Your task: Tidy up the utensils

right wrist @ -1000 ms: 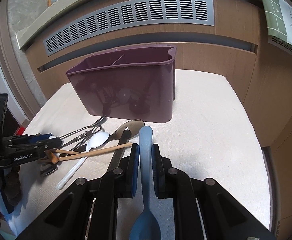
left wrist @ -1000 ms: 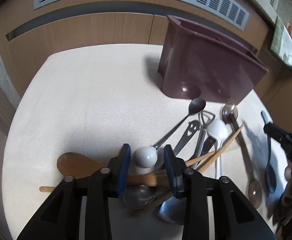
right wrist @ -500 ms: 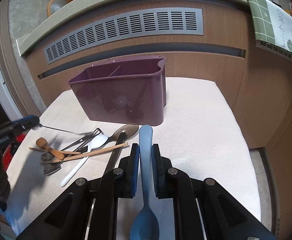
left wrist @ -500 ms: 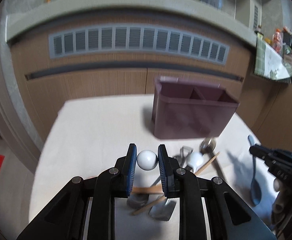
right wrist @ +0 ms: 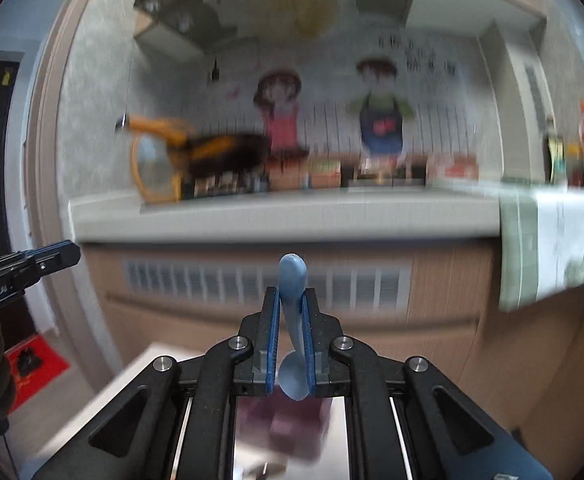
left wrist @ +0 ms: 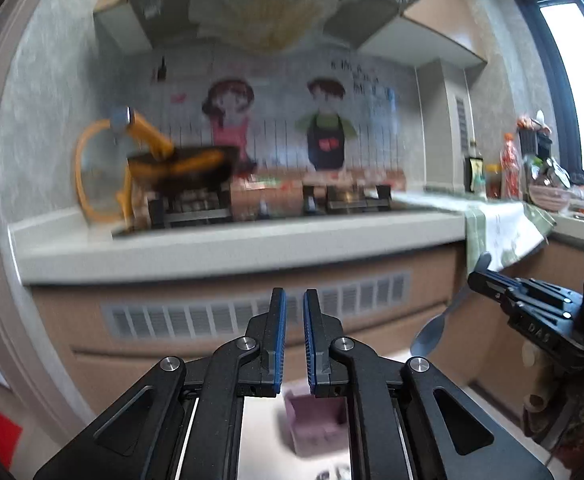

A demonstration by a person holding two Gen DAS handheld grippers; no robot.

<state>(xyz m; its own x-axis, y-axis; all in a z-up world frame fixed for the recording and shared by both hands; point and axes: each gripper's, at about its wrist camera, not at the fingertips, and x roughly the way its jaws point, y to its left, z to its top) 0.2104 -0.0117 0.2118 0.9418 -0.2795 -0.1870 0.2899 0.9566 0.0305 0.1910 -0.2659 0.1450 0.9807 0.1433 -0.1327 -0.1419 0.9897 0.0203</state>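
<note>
Left claw (left wrist: 293, 304) points about level at the kitchen wall; its 2 blue pads (left wrist: 279, 334) stand nearly together with only a thin gap and nothing between them. Right claw (right wrist: 292, 300) is clamped on a blue spoon (right wrist: 292, 280): handle tip sticks up at 12 o'clock past the pads, bowl hangs at 6 o'clock behind them. In the left wrist view the right claw shows at 3 o'clock, the spoon's bowl below it. Purple utensil holder (left wrist: 312, 420) sits low at 6 o'clock on the pale bench (right wrist: 132, 380), blurred, seen between the claw arms in both views. Other utensils at the bottom edge are too blurred to tell.
</note>
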